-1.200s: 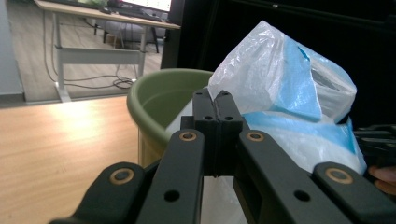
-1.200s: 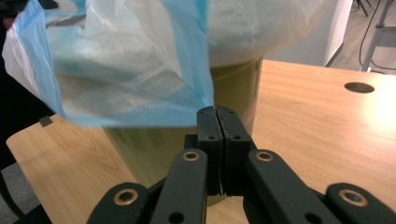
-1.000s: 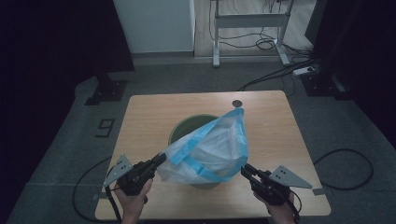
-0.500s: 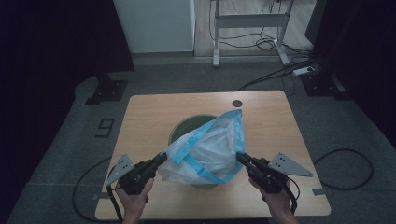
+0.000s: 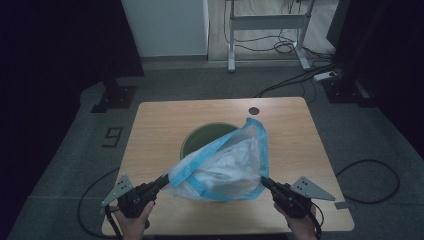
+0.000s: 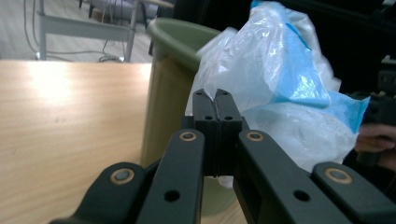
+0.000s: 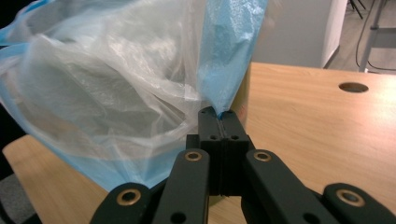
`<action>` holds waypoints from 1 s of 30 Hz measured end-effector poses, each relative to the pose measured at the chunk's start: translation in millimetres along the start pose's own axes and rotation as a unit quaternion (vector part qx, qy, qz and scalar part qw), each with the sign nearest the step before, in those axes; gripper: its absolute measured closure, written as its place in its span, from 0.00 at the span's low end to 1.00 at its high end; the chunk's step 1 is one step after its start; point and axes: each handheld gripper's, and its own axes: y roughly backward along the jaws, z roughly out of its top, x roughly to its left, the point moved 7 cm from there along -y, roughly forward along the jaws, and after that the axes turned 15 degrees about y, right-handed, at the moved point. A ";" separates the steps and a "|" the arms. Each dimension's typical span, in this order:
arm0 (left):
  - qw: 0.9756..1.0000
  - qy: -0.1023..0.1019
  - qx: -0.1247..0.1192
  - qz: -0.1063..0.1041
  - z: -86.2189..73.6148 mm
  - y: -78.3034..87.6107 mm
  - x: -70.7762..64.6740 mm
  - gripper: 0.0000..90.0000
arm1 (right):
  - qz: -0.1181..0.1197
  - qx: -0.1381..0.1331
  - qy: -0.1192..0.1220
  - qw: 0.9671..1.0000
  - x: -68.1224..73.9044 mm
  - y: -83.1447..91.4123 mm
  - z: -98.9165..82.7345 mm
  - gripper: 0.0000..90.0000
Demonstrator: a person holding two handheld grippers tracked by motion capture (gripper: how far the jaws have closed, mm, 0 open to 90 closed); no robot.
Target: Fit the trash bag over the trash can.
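Light wooden counter [image 5: 150,145] with rounded corners, standing on grey floor [image 5: 65,165], small round dark hole [image 5: 254,110] near its far edge, olive-green bin [image 5: 200,140] standing on it around the middle, wood grain bare to either side of the bin

The gripper [image 7: 218,113] at lower centre pinches the bag's [image 7: 116,93] blue edge; the bag fills the upper left above the table [image 7: 317,121].
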 end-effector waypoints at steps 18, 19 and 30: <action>1.000 -0.007 0.016 0.008 1.1 -10.1 2.1 0.77 | -0.037 0.015 -0.019 0.999 -30.2 -25.9 -1.5 0.98; 1.000 -0.014 0.009 0.010 4.7 -6.6 -2.4 0.72 | -0.038 0.013 -0.018 0.999 -29.8 -25.0 -0.2 0.98; 0.999 -0.042 -0.011 -0.015 29.8 15.7 -38.1 0.36 | -0.051 0.011 -0.005 0.999 -29.7 -17.8 2.4 0.95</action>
